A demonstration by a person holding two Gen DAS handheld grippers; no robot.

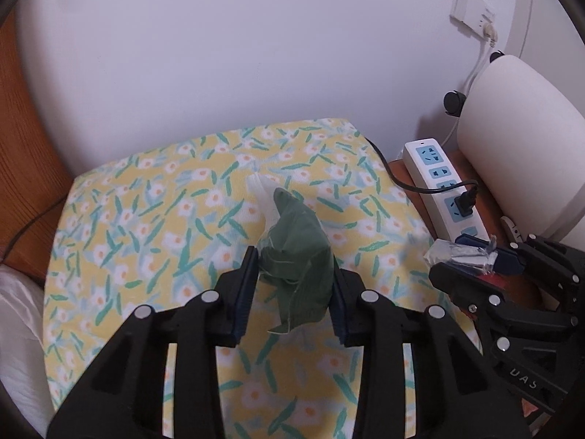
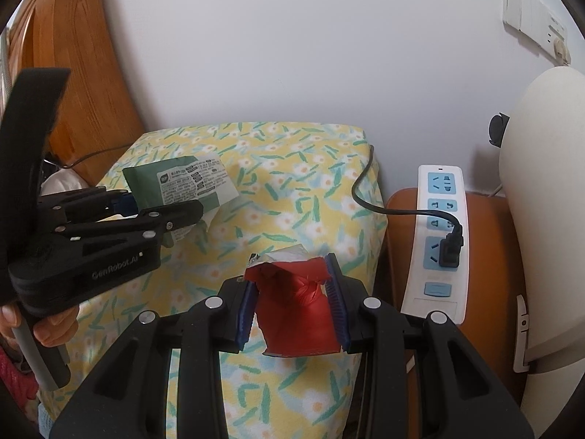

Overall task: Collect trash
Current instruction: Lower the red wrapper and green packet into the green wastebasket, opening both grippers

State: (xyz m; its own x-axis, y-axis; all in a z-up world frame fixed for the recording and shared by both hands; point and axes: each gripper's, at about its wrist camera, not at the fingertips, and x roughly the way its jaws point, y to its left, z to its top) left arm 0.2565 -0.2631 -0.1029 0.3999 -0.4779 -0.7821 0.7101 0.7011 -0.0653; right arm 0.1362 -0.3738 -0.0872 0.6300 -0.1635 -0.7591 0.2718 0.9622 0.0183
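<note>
While the left tongs [image 1: 294,289] pinch a green wrapper [image 1: 299,256] over the floral tabletop [image 1: 146,219], the right tongs [image 2: 292,307] clamp a red wrapper [image 2: 296,311]

plenty of open room over the yellow flowered cloth [image 1: 153,219], from about 9 to 12 o'clock of the left gripper [image 1: 294,289] nothing stands on it. tighter toward 3 o'clock: the right gripper [image 1: 486,267] sits just beside it, with the white power strip [image 2: 438,226] and its black plug cord [image 2: 365,190] behind, and the white wall [image 2: 292,55] closes off 12 o'clock.
</note>
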